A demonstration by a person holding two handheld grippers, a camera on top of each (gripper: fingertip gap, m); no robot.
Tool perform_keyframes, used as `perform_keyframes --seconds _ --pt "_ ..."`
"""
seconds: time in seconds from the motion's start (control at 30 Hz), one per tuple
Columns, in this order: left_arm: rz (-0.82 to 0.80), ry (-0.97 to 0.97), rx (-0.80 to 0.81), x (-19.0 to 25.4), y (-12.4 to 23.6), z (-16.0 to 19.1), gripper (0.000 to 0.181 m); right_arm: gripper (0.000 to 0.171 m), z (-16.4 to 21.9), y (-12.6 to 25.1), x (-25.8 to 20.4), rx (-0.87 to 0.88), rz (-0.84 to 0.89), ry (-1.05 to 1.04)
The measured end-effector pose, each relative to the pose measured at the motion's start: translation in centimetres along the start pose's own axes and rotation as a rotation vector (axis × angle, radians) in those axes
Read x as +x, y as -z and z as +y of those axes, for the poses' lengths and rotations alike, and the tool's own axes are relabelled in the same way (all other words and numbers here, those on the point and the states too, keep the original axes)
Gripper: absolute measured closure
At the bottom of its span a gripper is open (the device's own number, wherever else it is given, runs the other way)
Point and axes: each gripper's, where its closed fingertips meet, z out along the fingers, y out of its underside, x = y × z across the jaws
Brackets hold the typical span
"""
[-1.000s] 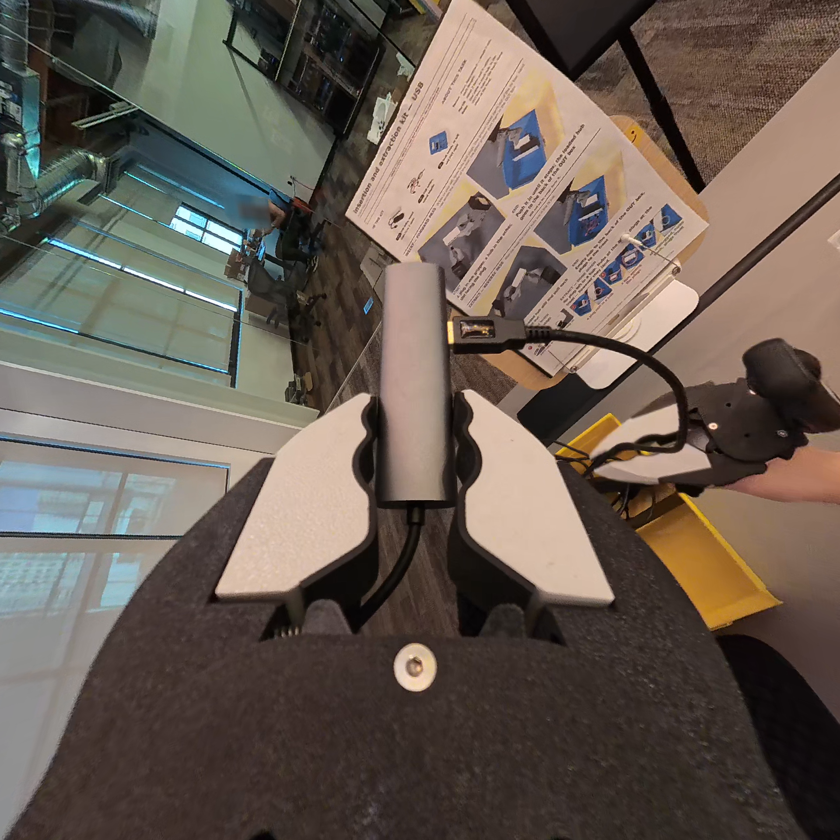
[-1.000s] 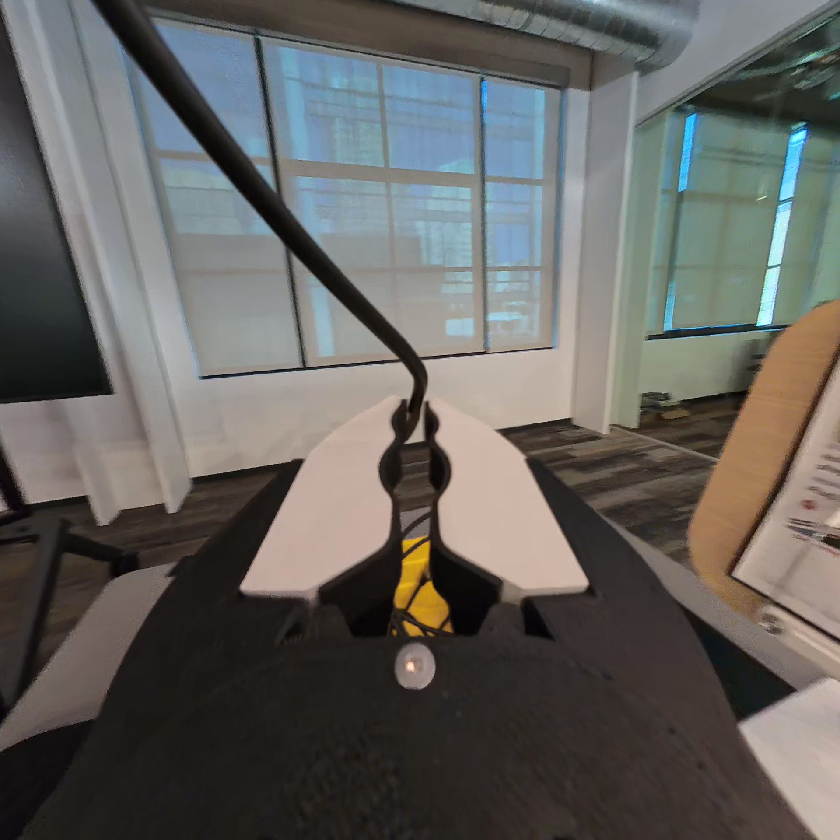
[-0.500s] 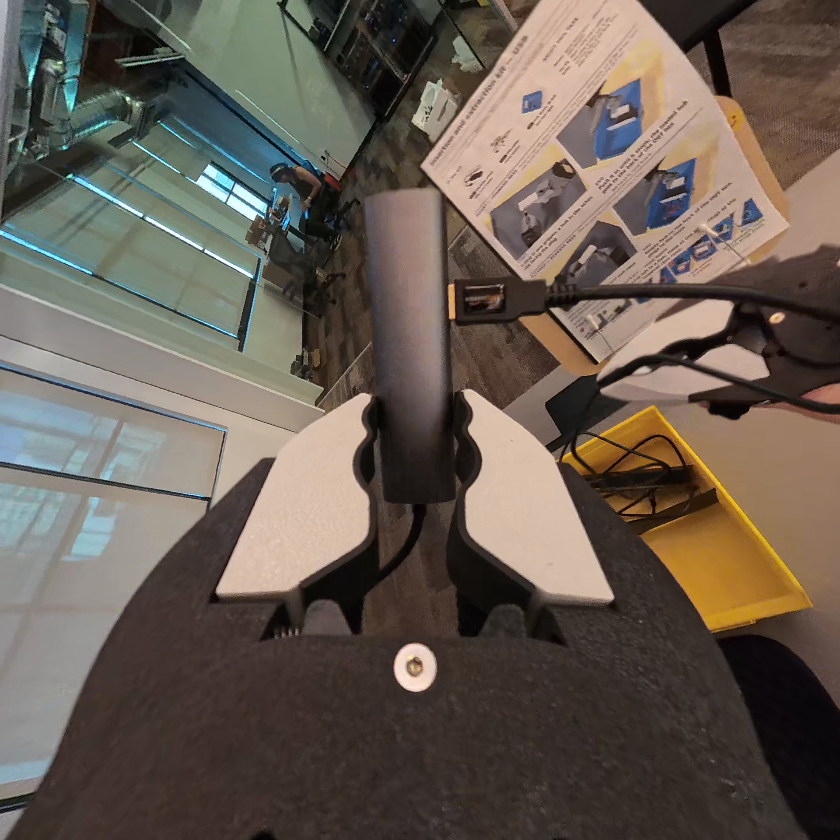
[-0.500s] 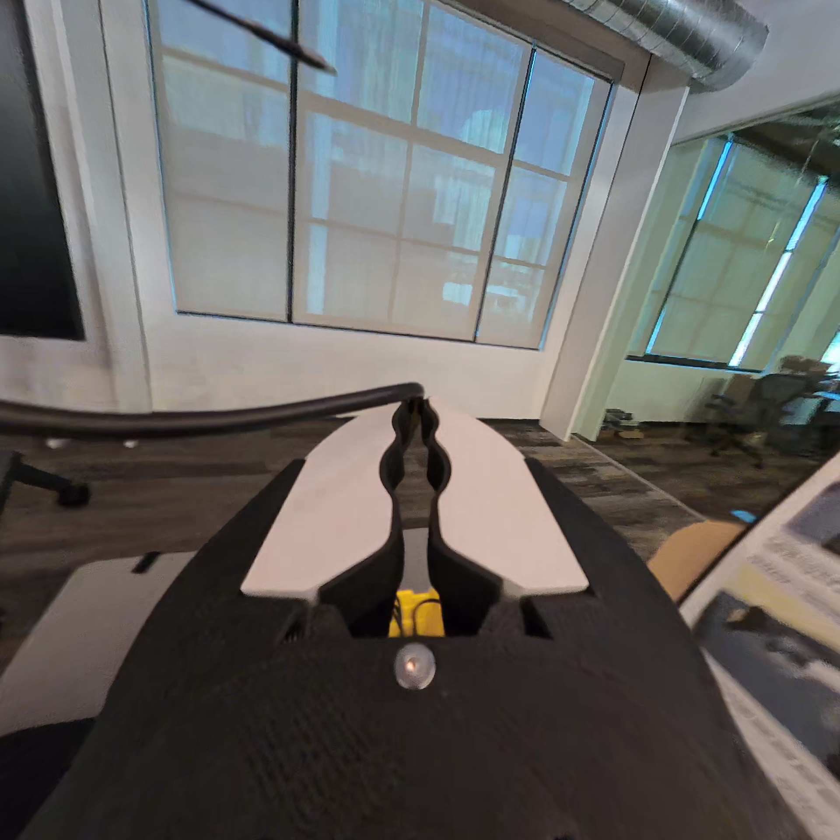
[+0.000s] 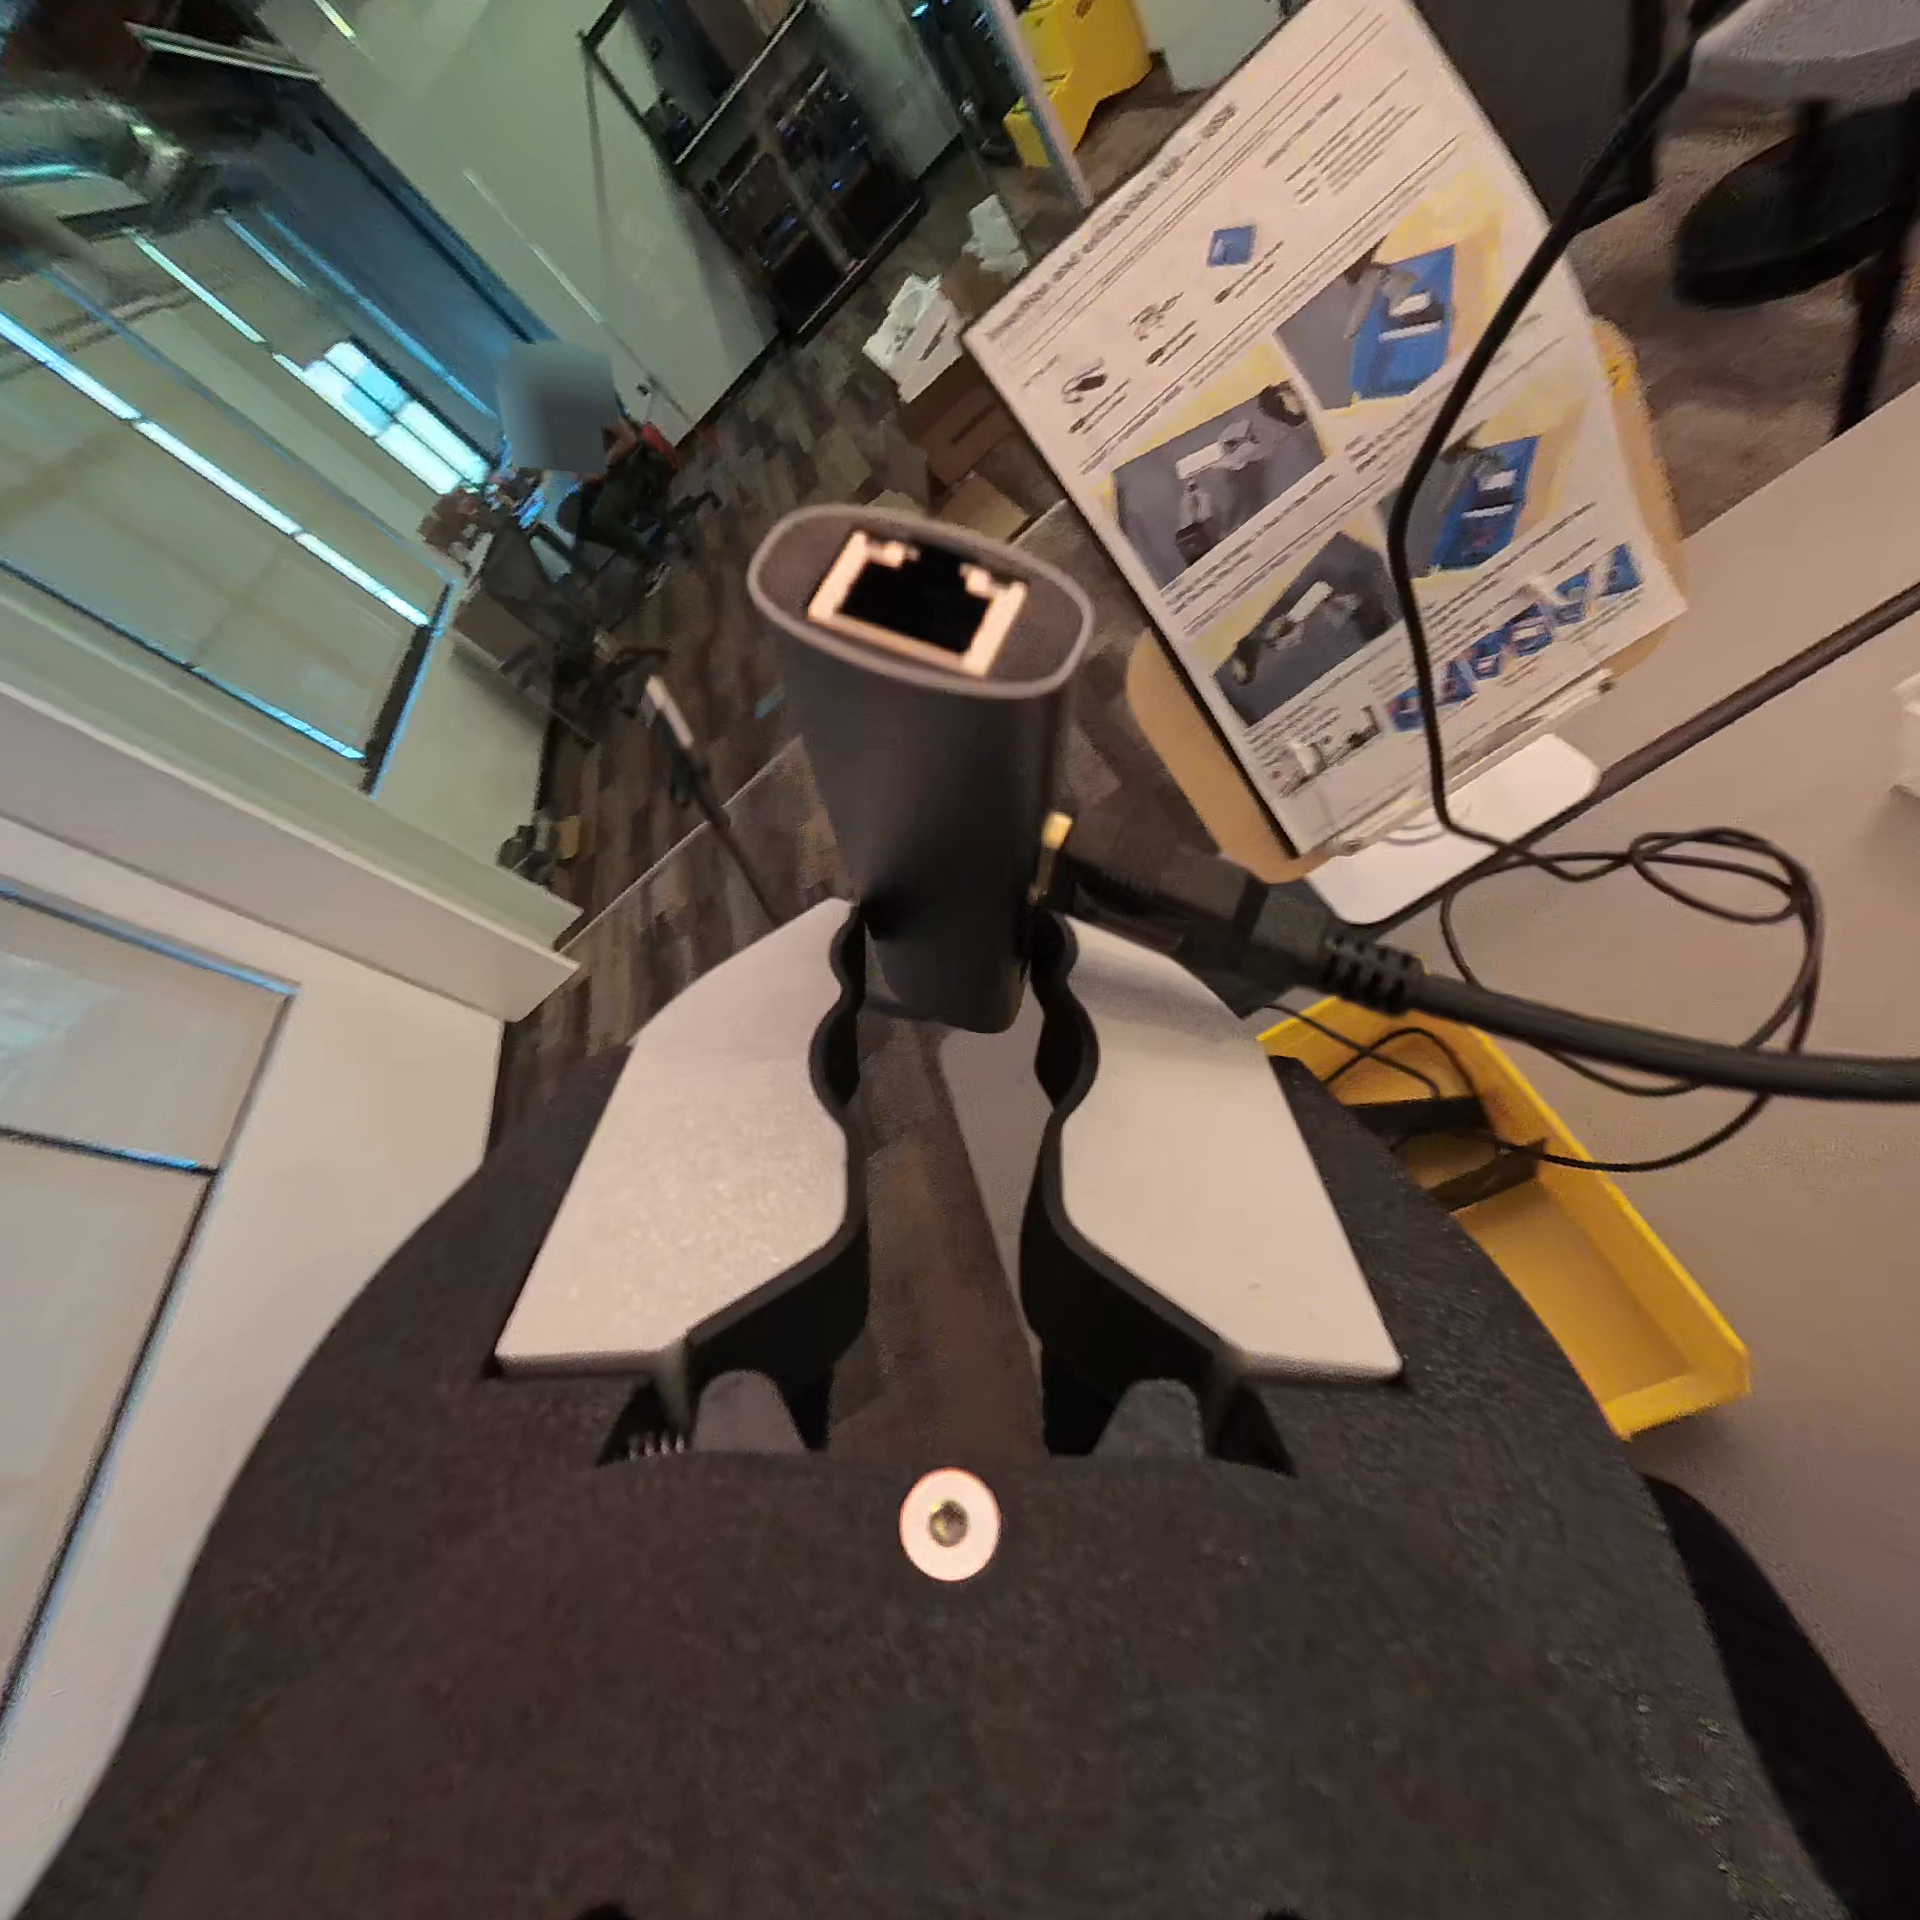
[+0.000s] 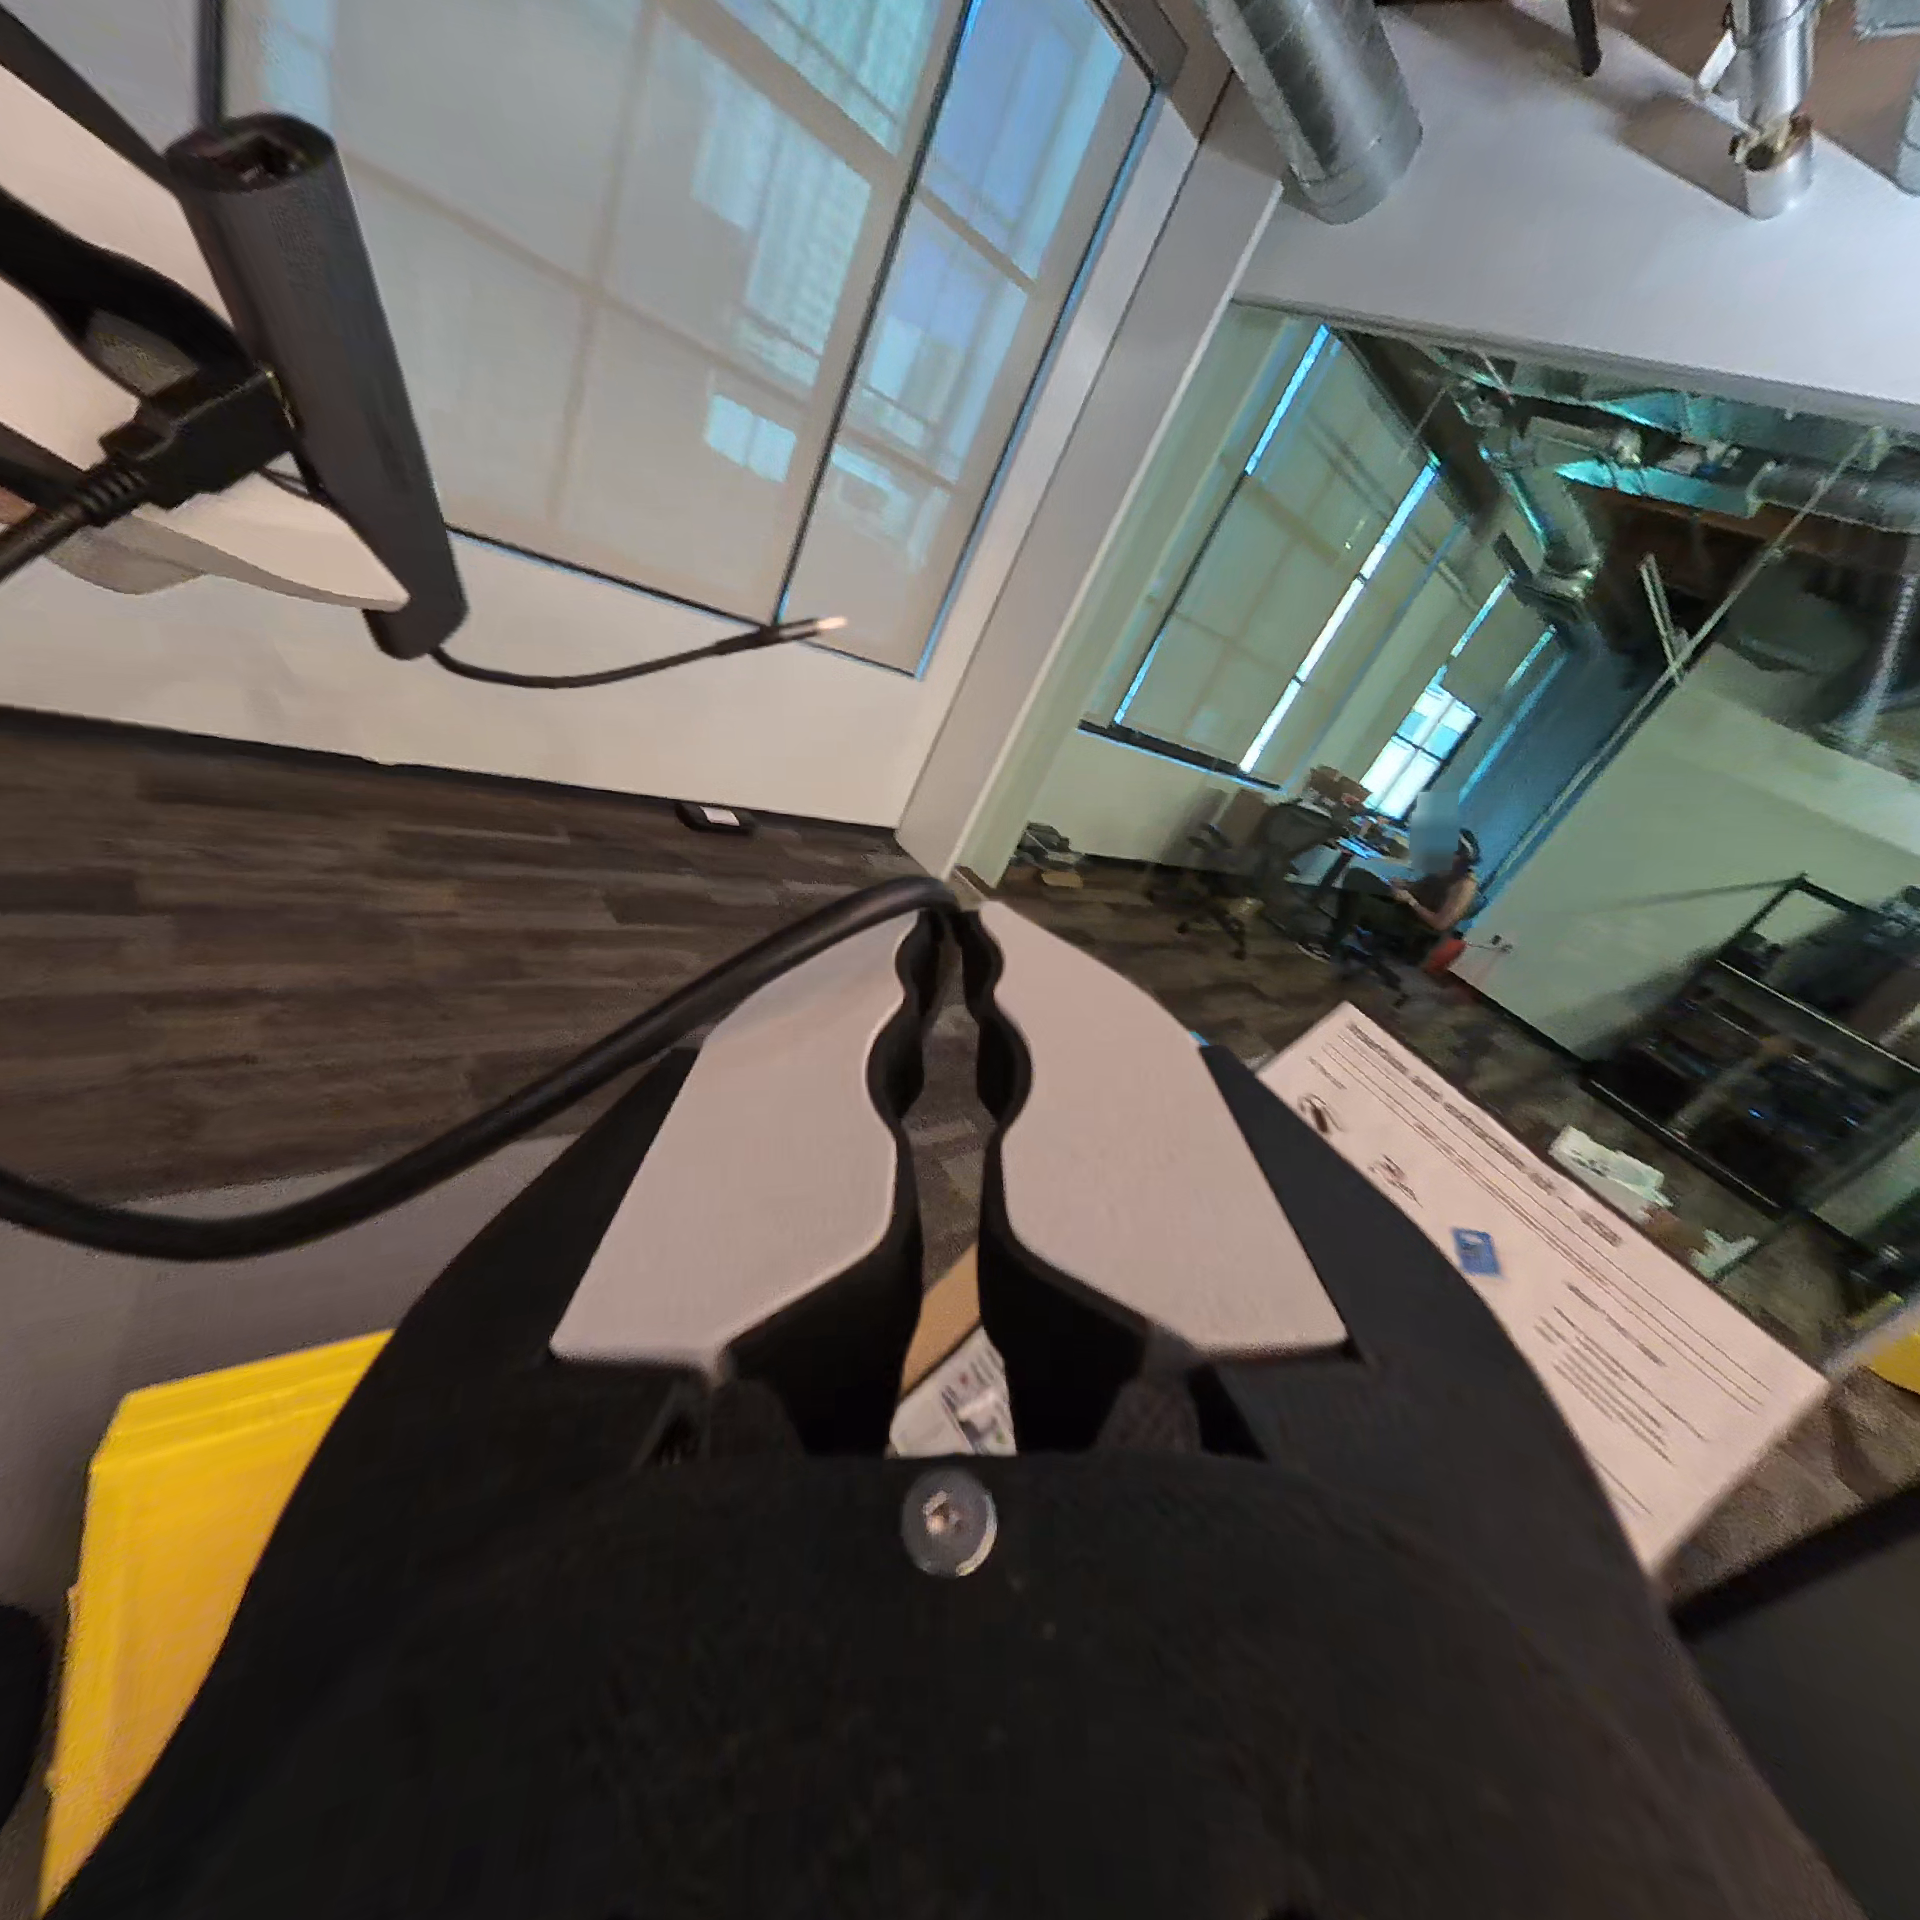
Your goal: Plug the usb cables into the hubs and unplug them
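Plug-in looked done: the black USB plug (image 5: 1236,914) was seated in the side of the dark grey metal hub (image 5: 925,769), unplug still to do. Left gripper (image 5: 940,935) was clamped on the hub's lower end, hub held in the air, network socket end facing the camera. Right gripper (image 6: 951,925) was pinched on the black rubber cable (image 6: 520,1122) well back from the plug, cable bowing towards the hub up-left. Yellow plastic bin (image 5: 1558,1278) sat on the grey worktop (image 5: 1818,1507) below

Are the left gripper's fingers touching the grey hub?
Touching. In the left wrist view, the left gripper pinches the lower end of the grey hub between its fingertips, with no gap on either side.
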Motion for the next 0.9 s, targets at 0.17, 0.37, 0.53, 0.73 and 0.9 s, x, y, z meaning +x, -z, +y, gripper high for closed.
perform_keyframes --seconds 0.17,0.37,0.53,0.73,0.9 --pt "0.127 0.017 0.022 2.4 -2.3 0.7 0.151 0.166 3.8 2.8 2.3 -0.112 0.050 -0.028" --pt "0.205 -0.016 0.030 5.2 -4.4 0.4 0.151 0.166 5.6 7.3 6.8 -0.107 0.145 -0.091" --pt "0.238 -0.039 0.070 6.6 -4.3 -1.8 0.152 0.166 0.4 10.2 10.8 -0.103 0.240 -0.064" --pt "0.230 -0.067 0.099 7.1 -4.3 -3.5 0.152 0.166 -1.6 11.3 12.1 -0.234 0.304 0.057" --pt "0.197 -0.049 0.132 5.2 -2.9 -5.2 0.152 0.165 -6.6 11.0 13.1 -0.262 0.354 0.115"
